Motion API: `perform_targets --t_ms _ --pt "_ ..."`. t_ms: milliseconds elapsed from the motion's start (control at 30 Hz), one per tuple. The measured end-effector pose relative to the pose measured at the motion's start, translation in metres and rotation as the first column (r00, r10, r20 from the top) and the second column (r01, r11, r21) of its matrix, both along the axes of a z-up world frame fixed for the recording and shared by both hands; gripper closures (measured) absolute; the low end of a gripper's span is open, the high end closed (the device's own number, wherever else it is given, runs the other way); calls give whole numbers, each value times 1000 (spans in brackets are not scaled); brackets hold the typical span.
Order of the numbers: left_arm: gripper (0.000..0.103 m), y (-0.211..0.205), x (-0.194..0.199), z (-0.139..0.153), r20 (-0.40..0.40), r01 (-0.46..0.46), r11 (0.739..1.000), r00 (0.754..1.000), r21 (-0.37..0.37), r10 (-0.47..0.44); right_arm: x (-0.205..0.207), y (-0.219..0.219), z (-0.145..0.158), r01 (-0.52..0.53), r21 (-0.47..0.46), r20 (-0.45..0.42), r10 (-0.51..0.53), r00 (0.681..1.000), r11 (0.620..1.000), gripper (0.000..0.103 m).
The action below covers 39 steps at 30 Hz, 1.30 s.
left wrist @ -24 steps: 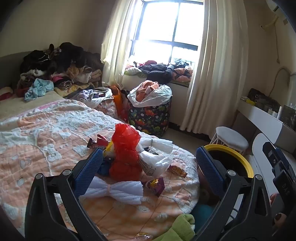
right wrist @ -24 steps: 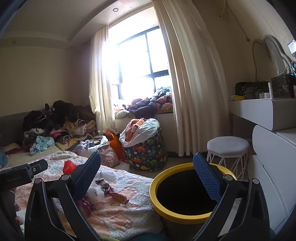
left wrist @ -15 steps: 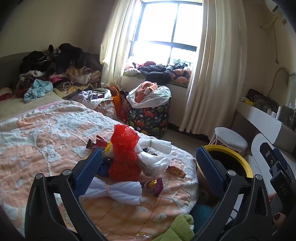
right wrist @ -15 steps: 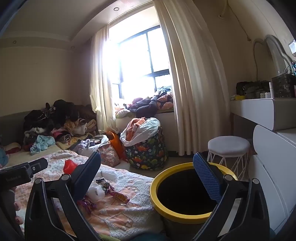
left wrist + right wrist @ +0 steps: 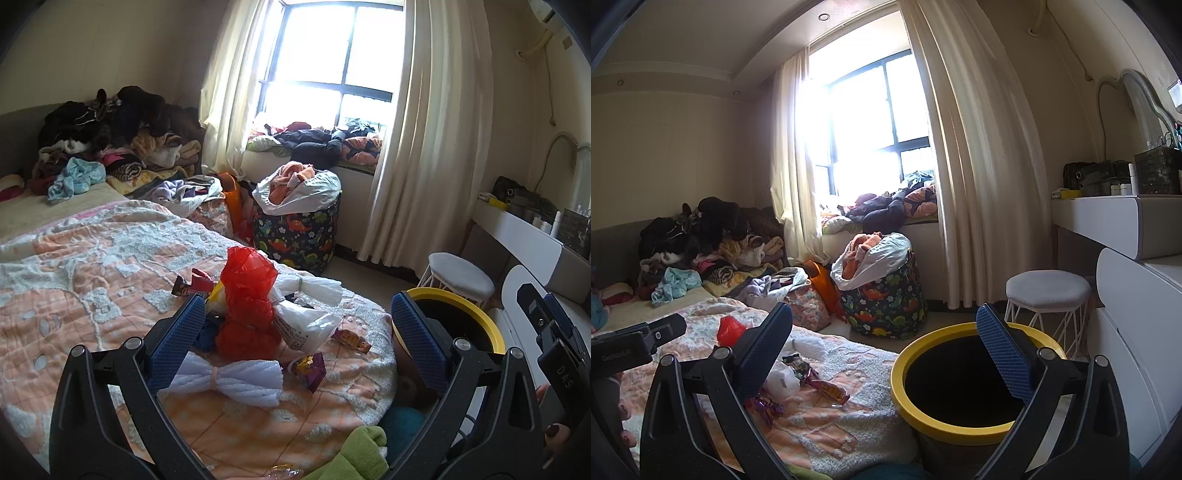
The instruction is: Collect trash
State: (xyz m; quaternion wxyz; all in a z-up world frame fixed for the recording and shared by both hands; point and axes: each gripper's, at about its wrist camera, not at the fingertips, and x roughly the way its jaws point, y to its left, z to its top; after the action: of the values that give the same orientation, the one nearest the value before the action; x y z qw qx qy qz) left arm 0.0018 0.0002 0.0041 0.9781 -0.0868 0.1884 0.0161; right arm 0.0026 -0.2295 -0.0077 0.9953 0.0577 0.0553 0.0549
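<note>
Both tongs were spread wide and held nothing: the left tongs [image 5: 297, 328] hung above the trash pile [image 5: 255, 314] on the bed [image 5: 74, 280], the right tongs [image 5: 886, 354] near the yellow-rimmed bin [image 5: 905, 402] beside it.

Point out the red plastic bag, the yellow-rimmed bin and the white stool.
red plastic bag [image 5: 248, 295], left wrist view, on its crumpled middle.
yellow-rimmed bin [image 5: 960, 432], right wrist view, on the near rim.
white stool [image 5: 1047, 288], right wrist view, on the seat cushion.
</note>
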Motion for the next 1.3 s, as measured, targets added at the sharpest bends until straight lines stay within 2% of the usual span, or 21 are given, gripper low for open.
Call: perform_targets --t_ms 1300 --pt "10 0 -4 -1 -2 3 1000 1000 -5 -3 4 1 -4 -6 -4 -7 6 1000 1000 6"
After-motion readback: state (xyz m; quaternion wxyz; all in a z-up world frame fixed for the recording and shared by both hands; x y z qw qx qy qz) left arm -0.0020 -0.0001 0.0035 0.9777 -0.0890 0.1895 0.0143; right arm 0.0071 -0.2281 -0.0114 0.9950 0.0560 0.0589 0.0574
